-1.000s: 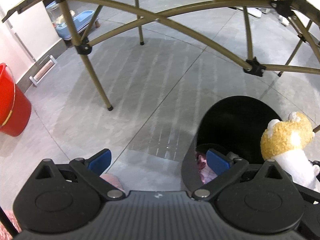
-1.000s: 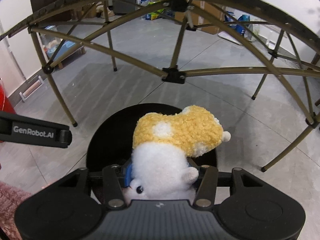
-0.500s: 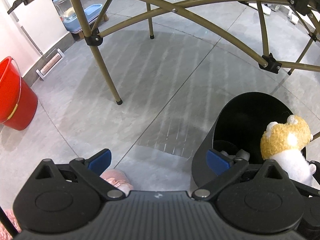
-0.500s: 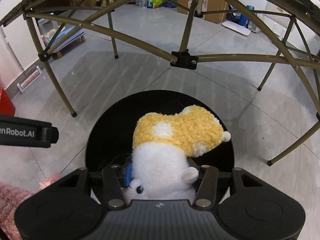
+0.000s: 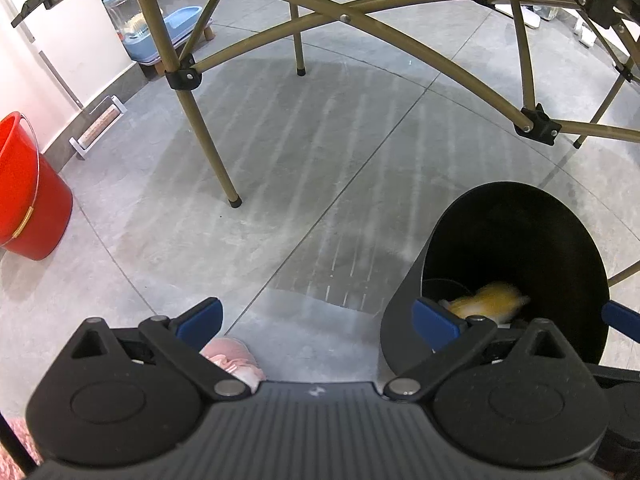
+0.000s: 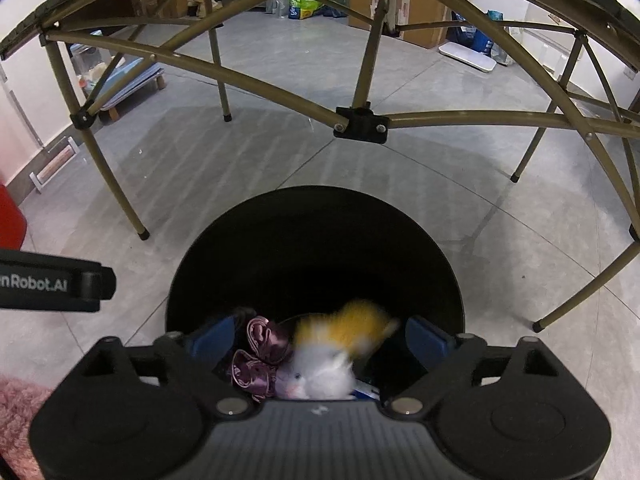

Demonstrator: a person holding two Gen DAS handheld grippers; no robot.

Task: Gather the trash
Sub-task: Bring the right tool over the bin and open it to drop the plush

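grey tiled floor [image 5: 304, 168] under folding-table frame [image 5: 192, 80]

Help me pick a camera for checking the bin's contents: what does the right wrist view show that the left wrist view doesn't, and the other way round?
Only the right wrist view shows the purple satin fabric inside the bin, with the right gripper above it, its jaws opening and no longer touching the toy. Only the left wrist view shows the red bucket, a pink shoe and the open, empty left gripper. Both show the black bin, the blurred yellow-and-white plush toy inside it, and the folding table legs.
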